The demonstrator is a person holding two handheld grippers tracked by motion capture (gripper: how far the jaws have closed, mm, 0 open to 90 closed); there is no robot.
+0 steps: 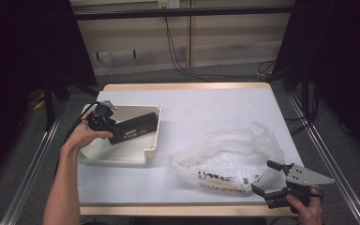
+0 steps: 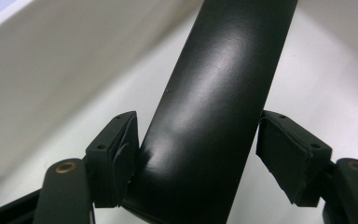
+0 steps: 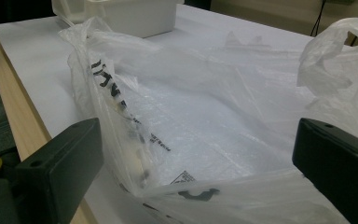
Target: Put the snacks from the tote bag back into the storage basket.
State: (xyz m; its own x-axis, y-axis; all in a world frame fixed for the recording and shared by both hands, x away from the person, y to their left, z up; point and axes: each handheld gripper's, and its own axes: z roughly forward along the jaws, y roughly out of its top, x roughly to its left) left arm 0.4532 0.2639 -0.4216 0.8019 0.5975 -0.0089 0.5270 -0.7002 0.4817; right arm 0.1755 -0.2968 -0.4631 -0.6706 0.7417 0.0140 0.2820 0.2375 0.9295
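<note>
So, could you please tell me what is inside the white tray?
A long black box lies slanted in the white tray, its near end between the left gripper jaws. Whatever lies beneath the box is hidden.

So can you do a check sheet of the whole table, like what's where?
Surface: white table with a wooden edge, mostly bare.
Job's things: black box lying slanted in the cream tray; clear plastic bag with black print, crumpled, on the table right of the tray.
Clutter: nothing seen.
Grippers: left claw straddles the black box, one pad touching it, the other a gap off; right claw open at the bag's near edge.
Cables: one trails from the left claw; more lie on the floor behind the table.
Surroundings: wooden wall panels, dark curtains, metal rails at both sides.
</note>
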